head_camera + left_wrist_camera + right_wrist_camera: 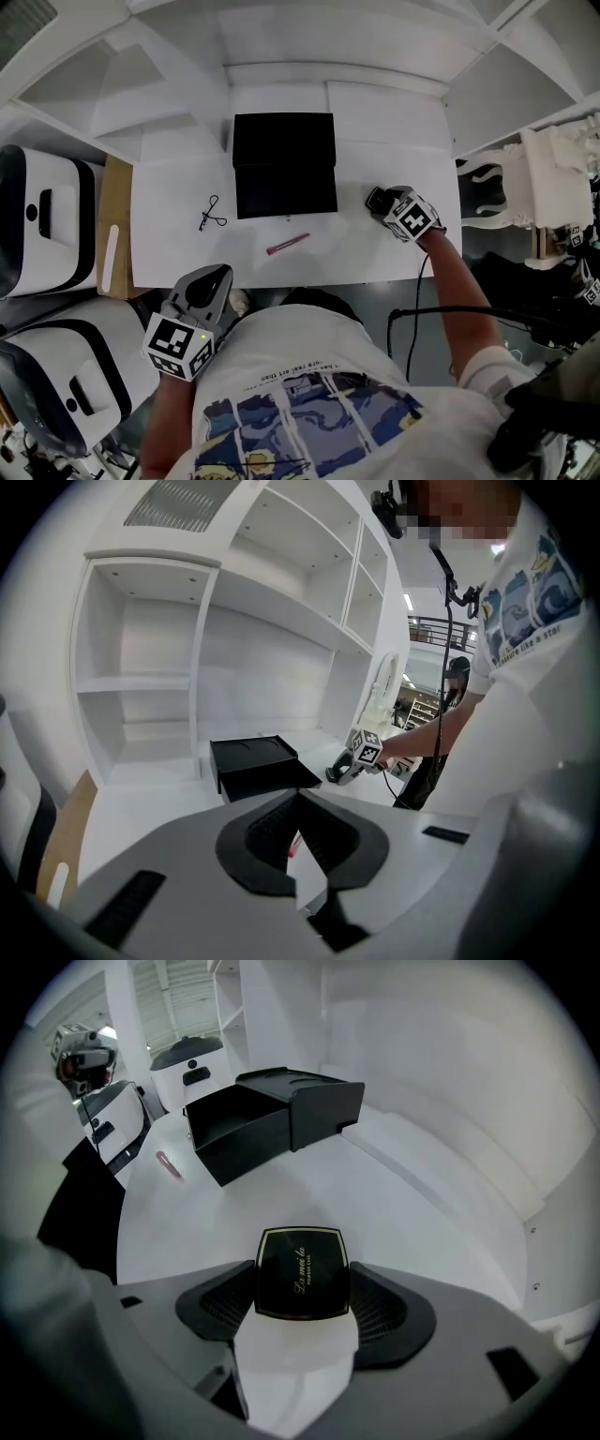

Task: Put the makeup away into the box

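- Head view: nearest is the person's printed shirt [300, 394]. The left tongs [217, 277] hang just off the near edge of the white tabletop [169, 244]. The right tongs [377, 201] are out over its right side, pointing steeply down.
- The black box [284, 150] sits at the middle back, its drawer [286, 192] pulled out towards the person. A pink stick [287, 245] of makeup lies just in front of the drawer, its long axis slanting left to right. A small black wire tool [212, 214] lies left of the box.
- Left gripper view: these tongs are pressed together at the tips with nothing in them. They point towards the box [253, 761], and a sliver of the pink stick [291, 849] shows through the gap behind the tips. Empty white shelves [141, 682] stand beyond.
- Right gripper view: a black compact [302, 1274] lies flat on the tabletop, squarely between the tongs. They are spread wide with a pad at each of its side edges, and I see no squeeze on it yet.
- The compact is roughly square, so there is no long axis to line up with.
- The box [272, 1115] lies ahead and to the left of these tongs, its open drawer facing this side, with only bare tabletop between. The right hand is plainly the nearer one for the compact. The pink stick [169, 1164] is well off to the left.
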`<action>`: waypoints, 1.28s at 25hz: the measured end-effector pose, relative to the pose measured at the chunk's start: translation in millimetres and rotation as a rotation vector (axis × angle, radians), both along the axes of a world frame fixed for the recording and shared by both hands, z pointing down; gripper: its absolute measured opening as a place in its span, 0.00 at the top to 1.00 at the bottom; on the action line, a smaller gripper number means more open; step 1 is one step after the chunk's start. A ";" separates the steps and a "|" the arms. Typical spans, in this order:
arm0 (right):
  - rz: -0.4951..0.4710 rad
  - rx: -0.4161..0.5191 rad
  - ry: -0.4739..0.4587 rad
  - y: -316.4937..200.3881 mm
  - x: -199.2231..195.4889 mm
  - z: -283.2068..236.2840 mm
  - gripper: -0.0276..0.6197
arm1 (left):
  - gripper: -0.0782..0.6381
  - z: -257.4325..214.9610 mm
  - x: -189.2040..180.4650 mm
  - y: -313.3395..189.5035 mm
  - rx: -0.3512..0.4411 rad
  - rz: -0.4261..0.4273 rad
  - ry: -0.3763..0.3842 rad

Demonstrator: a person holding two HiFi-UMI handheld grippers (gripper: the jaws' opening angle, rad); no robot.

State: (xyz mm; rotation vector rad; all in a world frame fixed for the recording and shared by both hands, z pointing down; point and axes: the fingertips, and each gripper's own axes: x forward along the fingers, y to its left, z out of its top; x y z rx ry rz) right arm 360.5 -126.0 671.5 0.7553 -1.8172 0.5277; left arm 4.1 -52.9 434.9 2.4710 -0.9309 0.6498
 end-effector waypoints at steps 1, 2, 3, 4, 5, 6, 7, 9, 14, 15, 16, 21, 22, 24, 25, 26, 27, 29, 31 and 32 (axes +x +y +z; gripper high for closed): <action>-0.008 -0.011 -0.003 0.2 -0.2 0.2 0.47 | 0.87 -0.1 1.3 -0.3 0.000 -0.002 0.000; -0.018 -0.020 -0.005 0.2 -0.1 0.3 0.47 | 0.87 -0.2 2.6 -0.5 -0.001 -0.005 0.000; -0.029 -0.026 -0.004 0.1 0.0 0.3 0.47 | 0.87 -0.3 3.6 -0.6 -0.001 -0.007 0.000; -0.041 -0.030 -0.003 -0.3 -0.3 0.2 0.46 | 0.87 -0.4 4.4 -0.6 -0.001 -0.010 0.000; -0.052 -0.031 -0.002 -0.8 -0.9 -0.1 0.46 | 0.87 -0.4 4.7 -0.5 -0.001 -0.013 -0.001; -0.061 -0.032 -0.001 -1.4 -1.5 -0.3 0.46 | 0.87 -0.4 5.0 -0.2 -0.001 -0.015 -0.002; -0.064 -0.032 -0.001 -2.1 -1.7 -0.4 0.46 | 0.87 -0.5 5.1 0.1 -0.001 -0.017 -0.004; -0.058 -0.034 -0.005 -3.0 -1.3 -0.5 0.46 | 0.87 -0.6 5.0 0.7 -0.001 -0.019 -0.006; -0.031 -0.021 -0.011 -2.8 1.9 -8.7 0.46 | 0.87 -1.9 3.3 1.3 0.002 -0.023 -0.008; -0.028 -0.012 -0.016 -3.3 1.0 -13.8 0.46 | 0.87 -2.1 3.1 1.1 0.003 -0.023 -0.007; -0.027 -0.001 -0.022 -4.2 -0.5 -20.3 0.46 | 0.87 -2.3 3.1 0.8 0.004 -0.022 -0.006; -0.074 0.065 -0.045 -12.9 -22.1 -63.7 0.46 | 0.87 -0.7 3.1 0.8 0.003 -0.019 0.004; -0.093 0.075 -0.046 -14.4 -29.0 -72.1 0.46 | 0.87 -0.8 2.9 0.8 0.004 -0.017 0.006; -0.134 0.093 -0.047 -17.6 -44.8 -87.5 0.46 | 0.87 -1.5 2.0 0.6 0.008 -0.013 0.013; -0.155 0.101 -0.048 -19.1 -53.5 -94.6 0.46 | 0.87 -2.0 1.3 0.6 0.011 -0.012 0.017; -0.175 0.108 -0.052 -20.4 -62.7 -101.3 0.46 | 0.87 -2.3 0.3 0.9 0.013 -0.012 0.021; -0.194 0.115 -0.057 -21.7 -72.6 -107.6 0.46 | 0.87 -2.5 -0.9 1.5 0.016 -0.013 0.025; -0.234 0.127 -0.072 -24.6 -94.9 -118.4 0.46 | 0.87 -3.0 -5.2 3.1 0.020 -0.019 0.030; -0.280 0.134 -0.087 -28.9 -119.9 -125.6 0.46 | 0.87 -3.5 -11.7 5.3 0.023 -0.032 0.034; -0.303 0.136 -0.094 -31.4 -132.7 -127.5 0.46 | 0.87 -3.7 -15.5 6.6 0.024 -0.040 0.035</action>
